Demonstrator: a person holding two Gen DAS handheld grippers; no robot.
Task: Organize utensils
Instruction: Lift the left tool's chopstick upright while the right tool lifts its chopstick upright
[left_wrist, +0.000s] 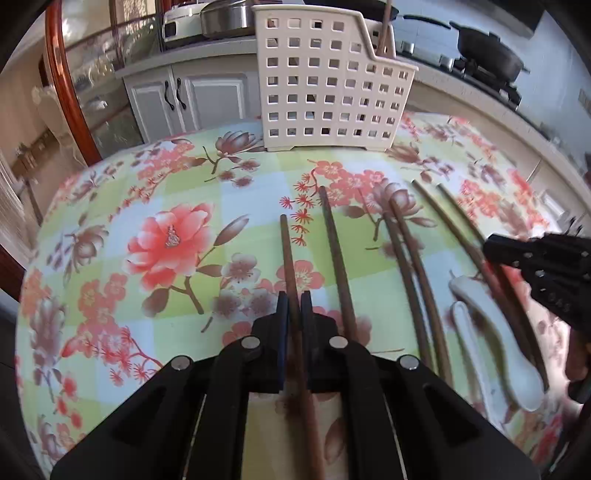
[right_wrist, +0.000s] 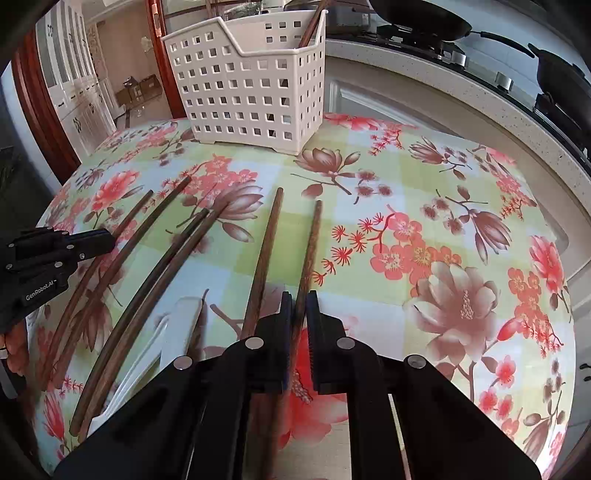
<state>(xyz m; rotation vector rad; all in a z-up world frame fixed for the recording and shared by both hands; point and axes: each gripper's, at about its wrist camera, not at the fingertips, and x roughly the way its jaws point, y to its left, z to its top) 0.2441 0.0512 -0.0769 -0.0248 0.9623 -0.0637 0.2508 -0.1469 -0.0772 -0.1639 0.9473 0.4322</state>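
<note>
Several brown chopsticks lie side by side on the floral tablecloth (left_wrist: 110, 206). My left gripper (left_wrist: 294, 301) is shut on the leftmost chopstick (left_wrist: 286, 251), which runs between its pads. It also shows in the right wrist view as the left gripper (right_wrist: 107, 240). My right gripper (right_wrist: 299, 301) is shut on the rightmost chopstick (right_wrist: 312, 240). From the left wrist view the right gripper (left_wrist: 487, 251) shows at the right edge. Two white spoons (left_wrist: 495, 343) lie among the chopsticks. A perforated cream basket (left_wrist: 325, 81) stands at the table's far edge with a chopstick (right_wrist: 312, 26) standing in it.
Behind the table runs a kitchen counter (right_wrist: 461, 92) with a stove and dark pans (left_wrist: 487, 51). White cabinets (left_wrist: 184, 96) and a steel pot (left_wrist: 225, 18) are at the back left. The tablecloth (right_wrist: 443, 206) stretches right of my right gripper.
</note>
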